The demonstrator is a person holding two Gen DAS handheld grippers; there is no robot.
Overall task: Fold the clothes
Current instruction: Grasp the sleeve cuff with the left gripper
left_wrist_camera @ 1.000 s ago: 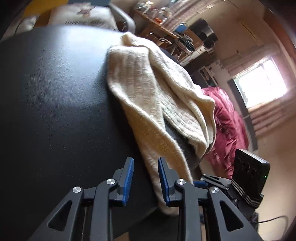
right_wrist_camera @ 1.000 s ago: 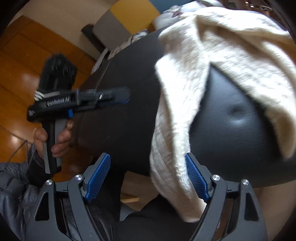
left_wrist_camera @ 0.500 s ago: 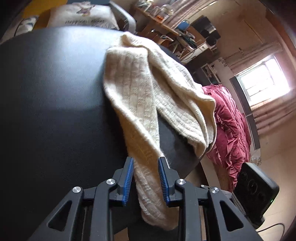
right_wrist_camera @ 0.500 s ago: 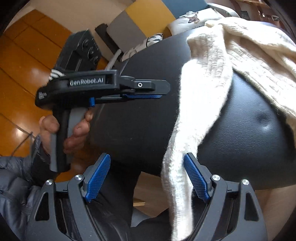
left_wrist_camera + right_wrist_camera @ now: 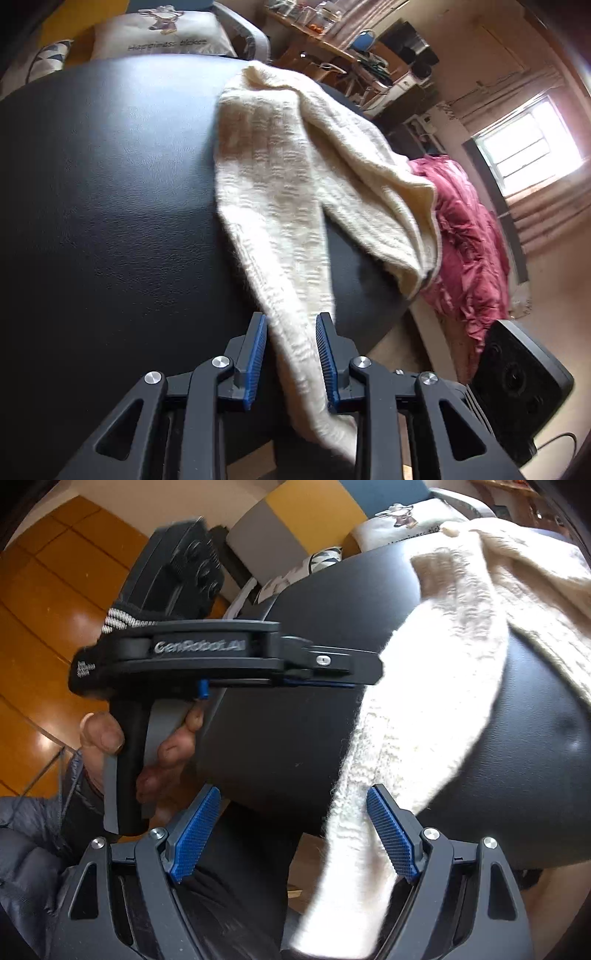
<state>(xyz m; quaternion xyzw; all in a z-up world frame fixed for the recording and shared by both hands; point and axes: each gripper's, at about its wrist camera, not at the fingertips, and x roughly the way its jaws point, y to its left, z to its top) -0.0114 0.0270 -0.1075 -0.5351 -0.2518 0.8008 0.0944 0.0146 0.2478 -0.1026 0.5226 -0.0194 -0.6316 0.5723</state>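
Note:
A cream knit sweater (image 5: 288, 155) lies bunched on the right half of a round black padded table (image 5: 110, 203). One long sleeve (image 5: 295, 295) runs toward me and hangs over the near edge. My left gripper (image 5: 291, 321) straddles that sleeve at the edge. Its blue pads stand on either side of the knit without squeezing it, and a thin gap shows at the left pad. In the right wrist view the same sleeve (image 5: 369, 775) hangs between the wide-open jaws of my right gripper (image 5: 293, 794), close to the right pad. There the left gripper (image 5: 369, 666) reaches the sleeve from the left.
A maroon blanket (image 5: 469, 251) is heaped on the floor right of the table. A printed pillow (image 5: 162, 33) and a cluttered shelf (image 5: 332, 40) stand behind it. A hand (image 5: 103, 734) in a dark puffy sleeve (image 5: 29, 849) holds the left gripper over orange floor (image 5: 44, 572).
The left gripper has slid right until the hanging sleeve sits between its pads, with its gap unchanged. In the right wrist view the left gripper has come closer and reached the sleeve.

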